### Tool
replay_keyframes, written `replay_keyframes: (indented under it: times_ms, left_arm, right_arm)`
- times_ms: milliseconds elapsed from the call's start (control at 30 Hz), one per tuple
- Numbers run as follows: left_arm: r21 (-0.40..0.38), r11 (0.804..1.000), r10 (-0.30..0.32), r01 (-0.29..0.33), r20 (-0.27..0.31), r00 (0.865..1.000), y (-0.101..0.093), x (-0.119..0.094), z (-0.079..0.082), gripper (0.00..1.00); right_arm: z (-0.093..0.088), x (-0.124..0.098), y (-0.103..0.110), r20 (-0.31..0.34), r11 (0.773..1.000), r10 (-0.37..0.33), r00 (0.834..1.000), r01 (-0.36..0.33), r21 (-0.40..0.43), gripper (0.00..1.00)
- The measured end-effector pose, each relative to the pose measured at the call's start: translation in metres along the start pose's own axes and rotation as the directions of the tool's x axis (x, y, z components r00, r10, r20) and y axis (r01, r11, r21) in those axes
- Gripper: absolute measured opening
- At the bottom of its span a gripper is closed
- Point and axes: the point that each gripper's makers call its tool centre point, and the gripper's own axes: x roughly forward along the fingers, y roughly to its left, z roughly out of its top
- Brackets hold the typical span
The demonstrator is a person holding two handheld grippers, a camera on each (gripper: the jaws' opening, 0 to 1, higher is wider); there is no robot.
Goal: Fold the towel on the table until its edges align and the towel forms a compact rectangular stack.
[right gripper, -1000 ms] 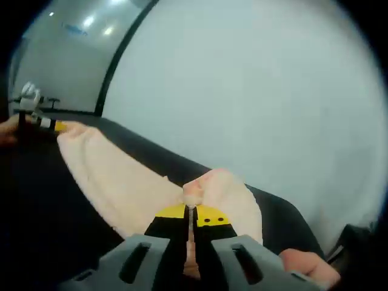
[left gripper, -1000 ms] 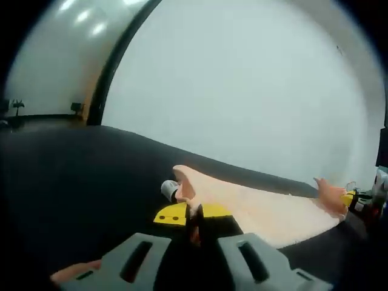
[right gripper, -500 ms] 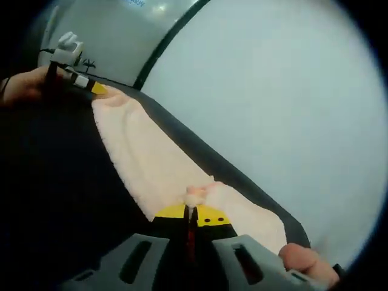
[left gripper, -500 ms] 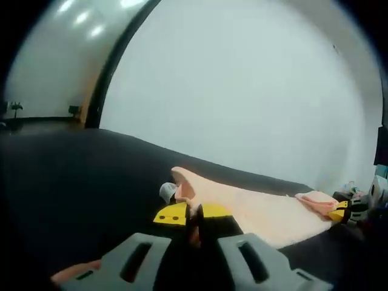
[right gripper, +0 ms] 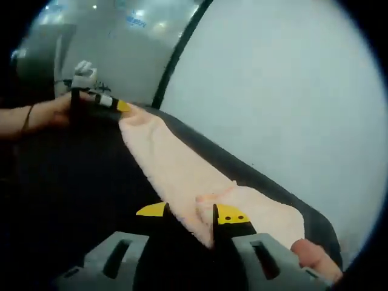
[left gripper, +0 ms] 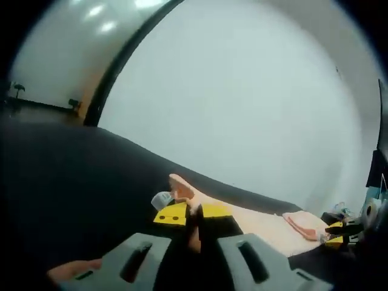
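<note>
A pale pink towel (right gripper: 182, 176) lies stretched in a long strip on the black table (right gripper: 73, 200). My right gripper (right gripper: 191, 213) stands open, its yellow-tipped jaws apart on either side of the towel's near end, which rests on the table. At the strip's far end my left gripper (right gripper: 100, 100), held by a hand, is pinching the other corner. In the left gripper view the left gripper (left gripper: 193, 213) is shut on a raised corner of the towel (left gripper: 260, 221). The right gripper (left gripper: 342, 229) sits at the far right, by the towel's folded end.
A plain white wall (left gripper: 242, 91) rises behind the table's far edge. A dark upright strip (right gripper: 182, 48) divides it from a glazed room at the left. The person's hand (right gripper: 51, 112) and a fingertip (right gripper: 312, 254) show. Bare black tabletop (left gripper: 73, 176) spreads on the left.
My right gripper's jaws have gone from shut on the towel's corner to open, and that end now lies on the table. The left gripper still pinches its corner.
</note>
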Motion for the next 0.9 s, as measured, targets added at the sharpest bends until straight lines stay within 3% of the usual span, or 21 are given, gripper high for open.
replay_keyframes:
  times_ms: [100,133,200,267,333,367,400,433,467,533,567,633,767,900]
  left_arm:
    - [0.011,1.000,0.002,-0.002,-0.002,1.000,0.001,0.003,0.000,0.09]
    - [0.027,1.000,0.008,-0.007,-0.012,1.000,0.001,0.004,-0.002,0.09]
    - [0.038,0.999,0.014,-0.013,-0.010,1.000,0.000,0.003,-0.003,0.09]
    - [0.030,1.000,-0.001,0.001,0.001,1.000,-0.003,0.003,0.001,0.09]
    - [0.039,0.999,-0.020,0.020,0.002,1.000,-0.010,0.003,0.001,0.09]
    - [0.048,0.998,-0.027,0.027,-0.005,1.000,-0.014,0.003,-0.001,0.09]
    - [0.050,0.998,-0.034,0.034,-0.014,0.999,-0.016,0.004,-0.003,0.09]
    - [0.044,0.999,-0.030,0.031,-0.024,0.999,-0.016,0.005,-0.005,0.09]
    - [0.056,0.998,-0.017,0.019,-0.036,0.999,-0.015,0.006,-0.006,0.09]
    - [0.055,0.998,-0.017,0.019,-0.053,0.998,-0.021,0.009,-0.005,0.09]
    - [0.037,0.999,-0.016,0.018,-0.056,0.998,-0.029,0.009,-0.004,0.08]
    - [0.049,0.998,-0.040,0.043,-0.055,0.998,-0.056,0.010,-0.001,0.08]
    - [0.256,0.956,-0.119,0.144,-0.113,0.986,-0.135,0.024,-0.010,0.08]
    - [0.317,0.924,-0.143,0.212,-0.227,0.963,-0.197,0.031,-0.046,0.08]
  right_arm:
    - [0.027,-0.016,-0.063,0.120,0.992,-0.093,0.988,0.082,0.093,0.18]
    - [0.023,-0.013,-0.089,0.141,0.987,-0.131,0.981,0.117,0.107,0.18]
    - [-0.008,-0.003,-0.126,0.081,0.973,-0.140,0.987,0.123,0.193,0.19]
    - [-0.038,-0.003,-0.142,0.047,0.954,-0.169,0.985,0.151,0.257,0.20]
    - [-0.057,-0.004,-0.159,0.093,0.917,-0.232,0.968,0.186,0.353,0.16]
    - [-0.067,-0.008,-0.165,-0.005,0.894,-0.241,0.971,0.224,0.387,0.15]
    - [-0.050,-0.015,-0.172,0.073,0.878,-0.267,0.961,0.211,0.429,0.15]
    - [-0.030,-0.023,-0.180,0.201,0.902,-0.310,0.929,0.220,0.372,0.15]
    - [-0.025,-0.027,-0.187,0.236,0.908,-0.340,0.910,0.253,0.332,0.15]
    - [-0.045,-0.029,-0.188,0.121,0.887,-0.363,0.924,0.303,0.347,0.15]
    - [-0.047,-0.028,-0.187,0.105,0.886,-0.348,0.932,0.290,0.363,0.14]
    - [-0.038,-0.030,-0.185,0.145,0.886,-0.342,0.928,0.268,0.378,0.13]
    - [-0.038,-0.028,-0.187,0.141,0.884,-0.354,0.925,0.282,0.372,0.13]
    - [-0.041,-0.029,-0.188,0.128,0.876,-0.363,0.923,0.291,0.385,0.13]
